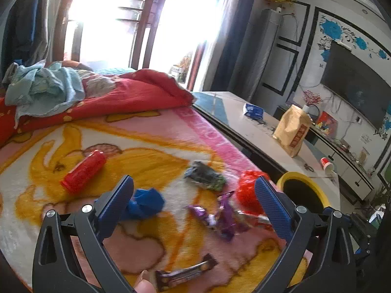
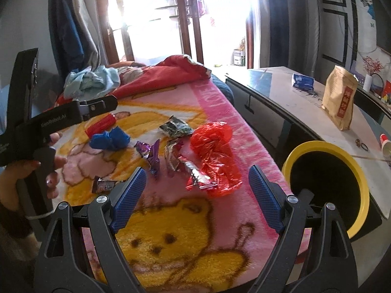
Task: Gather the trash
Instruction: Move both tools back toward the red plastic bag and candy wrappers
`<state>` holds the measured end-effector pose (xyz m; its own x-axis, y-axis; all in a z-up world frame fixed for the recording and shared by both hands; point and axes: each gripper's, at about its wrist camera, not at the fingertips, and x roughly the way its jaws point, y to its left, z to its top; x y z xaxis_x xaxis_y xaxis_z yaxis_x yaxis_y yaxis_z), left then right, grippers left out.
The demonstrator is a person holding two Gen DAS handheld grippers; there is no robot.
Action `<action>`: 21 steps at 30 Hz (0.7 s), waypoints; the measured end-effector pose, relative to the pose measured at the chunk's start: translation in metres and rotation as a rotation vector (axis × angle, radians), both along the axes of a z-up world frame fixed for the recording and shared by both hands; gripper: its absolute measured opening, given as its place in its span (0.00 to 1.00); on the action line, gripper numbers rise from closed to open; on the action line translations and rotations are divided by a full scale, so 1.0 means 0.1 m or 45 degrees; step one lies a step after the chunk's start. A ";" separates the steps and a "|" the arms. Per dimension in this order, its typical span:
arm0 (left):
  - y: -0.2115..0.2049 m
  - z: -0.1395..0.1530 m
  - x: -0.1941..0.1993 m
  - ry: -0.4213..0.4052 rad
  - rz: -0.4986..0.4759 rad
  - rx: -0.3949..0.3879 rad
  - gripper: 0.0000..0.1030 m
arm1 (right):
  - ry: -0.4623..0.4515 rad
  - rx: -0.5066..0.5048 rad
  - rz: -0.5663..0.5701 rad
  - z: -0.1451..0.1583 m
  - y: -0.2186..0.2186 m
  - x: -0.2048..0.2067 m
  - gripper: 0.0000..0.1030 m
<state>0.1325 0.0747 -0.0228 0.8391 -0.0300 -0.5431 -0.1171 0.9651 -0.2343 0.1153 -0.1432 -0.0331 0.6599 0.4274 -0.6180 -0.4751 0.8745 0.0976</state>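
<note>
Trash lies scattered on a cartoon blanket (image 2: 185,229) on the bed: a red plastic bag (image 2: 215,144), a silver-red wrapper (image 2: 198,178), a purple wrapper (image 2: 151,153), a dark green packet (image 2: 174,127), a blue crumpled bag (image 2: 110,139), a red tube (image 2: 100,124) and a brown candy bar (image 2: 105,185). A yellow-rimmed bin (image 2: 327,183) stands beside the bed on the right. My right gripper (image 2: 195,190) is open and empty, just before the red bag. My left gripper (image 1: 195,200) is open and empty above the purple wrapper (image 1: 224,214), with the blue bag (image 1: 146,202) by its left finger.
A low table (image 2: 288,92) right of the bed holds a brown paper bag (image 2: 339,100), a blue pack (image 2: 303,80) and a red-white cup (image 2: 386,144). A red quilt (image 2: 166,73) and pale clothes (image 2: 92,80) lie at the far end of the bed.
</note>
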 end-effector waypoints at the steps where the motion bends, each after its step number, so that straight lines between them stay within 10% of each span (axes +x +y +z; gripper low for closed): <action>1: 0.02 -0.01 -0.01 0.005 0.006 0.002 0.94 | 0.004 -0.007 0.014 -0.02 0.02 0.01 0.70; 21: 0.60 -0.64 0.10 0.237 0.102 -0.108 0.94 | 0.030 -0.302 0.122 -0.41 0.38 0.27 0.27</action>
